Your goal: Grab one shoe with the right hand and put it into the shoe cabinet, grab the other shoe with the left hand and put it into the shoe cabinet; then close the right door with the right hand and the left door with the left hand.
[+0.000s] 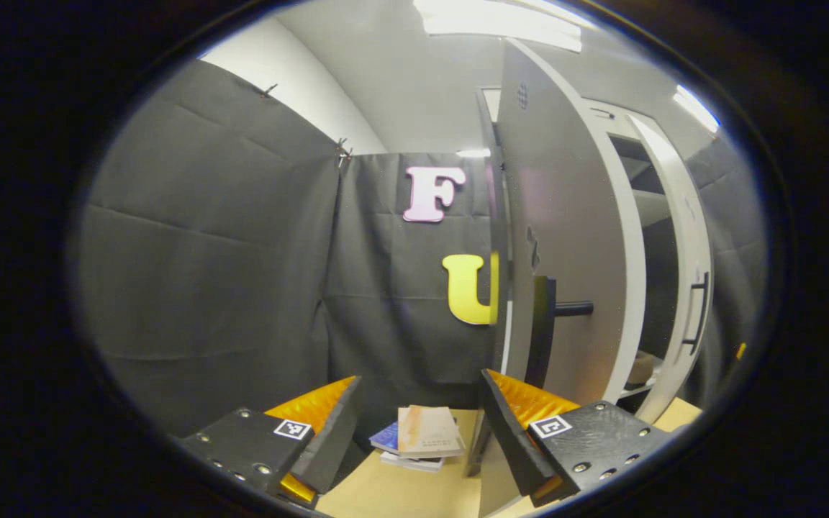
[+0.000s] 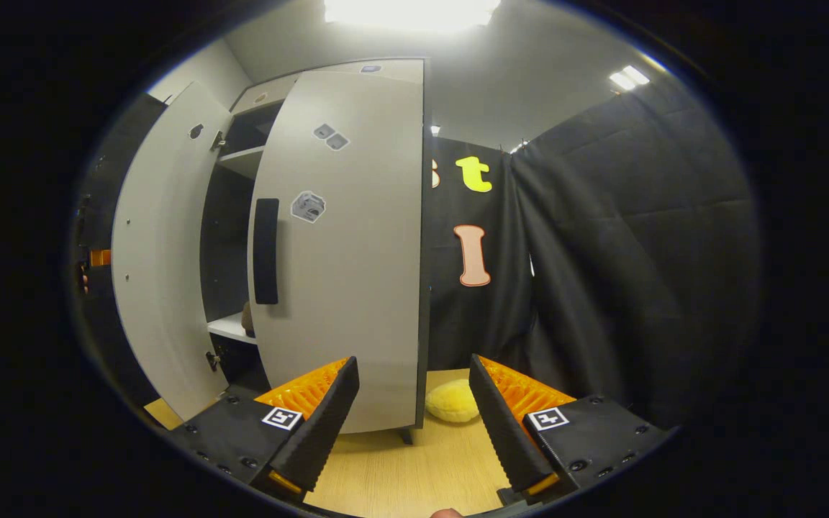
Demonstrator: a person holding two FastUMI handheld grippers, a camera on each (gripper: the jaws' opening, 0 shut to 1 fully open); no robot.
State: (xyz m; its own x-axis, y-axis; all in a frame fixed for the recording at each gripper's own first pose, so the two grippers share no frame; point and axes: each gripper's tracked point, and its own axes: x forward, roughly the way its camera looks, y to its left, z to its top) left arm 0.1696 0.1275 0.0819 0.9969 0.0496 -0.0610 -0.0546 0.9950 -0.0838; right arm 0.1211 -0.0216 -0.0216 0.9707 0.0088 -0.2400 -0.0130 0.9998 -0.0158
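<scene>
- Shoes: one brownish shape (image 1: 641, 368) on the cabinet's low shelf (image 2: 229, 327), glimpsed between the doors; probably a shoe, too hidden to be sure, and I cannot tell whether both are in.
- Right door (image 2: 346, 252) stands half open with its dark handle (image 2: 265, 250) facing the right tongs (image 2: 410, 410), which gape wide and hold nothing. A push off the handle could slip, or swing the door hard.
- Left door (image 1: 565, 244) stands edge-on just beside the left tongs (image 1: 420, 421), also wide and empty; its bar handle (image 1: 545, 327) could catch a finger.
- Books (image 1: 422, 437) and a yellow soft thing (image 2: 452, 401) lie on the counter (image 2: 414, 467) near the cabinet; a low sweep could knock them.
</scene>
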